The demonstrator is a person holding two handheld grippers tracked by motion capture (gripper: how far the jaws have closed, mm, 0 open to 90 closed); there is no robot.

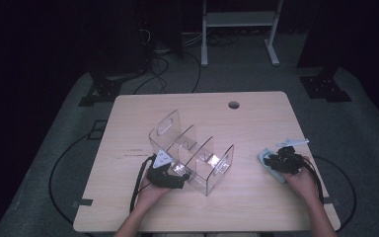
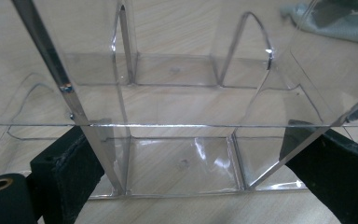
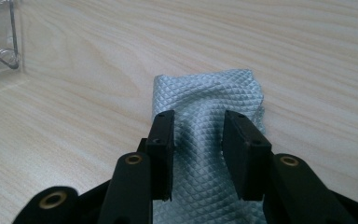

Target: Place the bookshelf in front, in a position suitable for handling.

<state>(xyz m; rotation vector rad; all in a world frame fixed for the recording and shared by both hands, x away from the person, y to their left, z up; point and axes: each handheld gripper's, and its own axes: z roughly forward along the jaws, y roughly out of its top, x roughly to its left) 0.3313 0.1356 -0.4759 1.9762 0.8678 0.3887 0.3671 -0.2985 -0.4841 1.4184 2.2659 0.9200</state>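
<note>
A clear acrylic organizer (image 1: pixel 192 148) with several compartments stands in the middle of the wooden table (image 1: pixel 256 118). My left gripper (image 1: pixel 177 171) is at its near left end. In the left gripper view the jaws of the left gripper (image 2: pixel 196 140) flank the organizer (image 2: pixel 182 163) low at its base, with the pads against its side walls. A grey-blue textured cloth (image 1: pixel 266 159) lies near the table's right edge. My right gripper (image 1: pixel 282 160) is over it. Its jaws (image 3: pixel 198 116) stand a little apart, and a rumpled ridge of the cloth (image 3: pixel 205 88) runs between them, not pinched.
A round cable hole (image 1: pixel 234 104) sits near the table's far edge. A white metal stand (image 1: pixel 237 19) and cables (image 1: pixel 163 64) are on the floor behind. A corner of the organizer (image 3: pixel 0 42) is left of the cloth. The cloth (image 2: pixel 340 23) lies beyond the organizer.
</note>
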